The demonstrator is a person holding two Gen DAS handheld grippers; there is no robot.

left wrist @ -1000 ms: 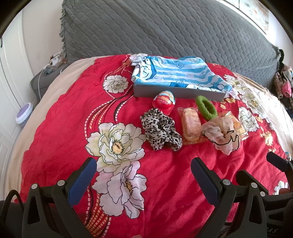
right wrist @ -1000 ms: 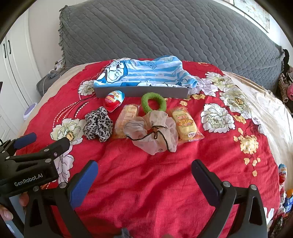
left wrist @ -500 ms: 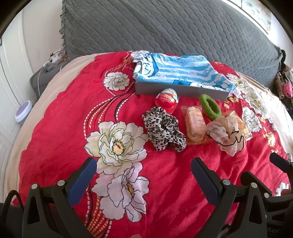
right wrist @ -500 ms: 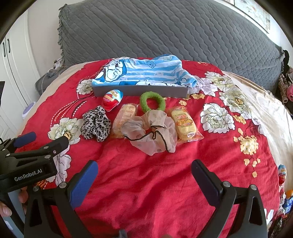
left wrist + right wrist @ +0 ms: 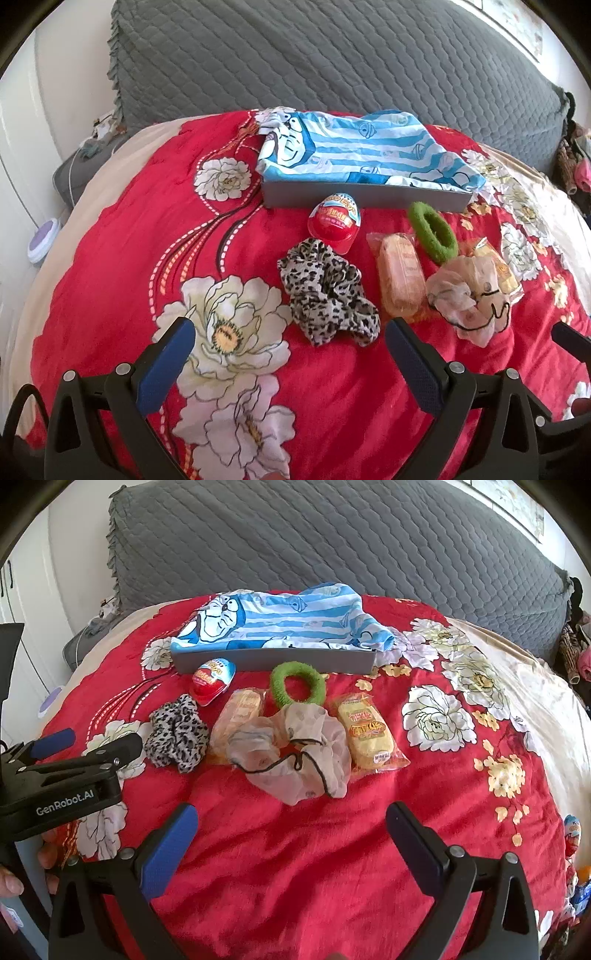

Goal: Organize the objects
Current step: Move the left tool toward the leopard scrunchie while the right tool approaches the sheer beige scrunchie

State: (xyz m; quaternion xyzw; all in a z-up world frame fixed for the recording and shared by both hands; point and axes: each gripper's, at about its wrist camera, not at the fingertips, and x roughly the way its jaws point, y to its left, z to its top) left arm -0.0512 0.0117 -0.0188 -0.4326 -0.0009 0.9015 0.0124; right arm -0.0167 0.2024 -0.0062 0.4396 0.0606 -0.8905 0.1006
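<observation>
My tongs are black with blue finger pads (image 5: 166, 365). The bedspread (image 5: 332, 849) beneath them is red, printed with white and cream peonies plus smaller yellow blossoms at right. Far behind stands a grey quilted headboard (image 5: 314, 542). The tray (image 5: 275, 661) is grey; the cloth (image 5: 280, 620) over it is blue-and-white striped with a cartoon cat face. Near it: a red toy egg (image 5: 212, 681) with a blue-white top, a green ring scrunchie (image 5: 297, 685), a leopard-print scrunchie (image 5: 177, 734) in black on white, a sheer beige scrunchie (image 5: 291, 753) edged with black cord, and yellow-orange snack packets (image 5: 365, 731).
</observation>
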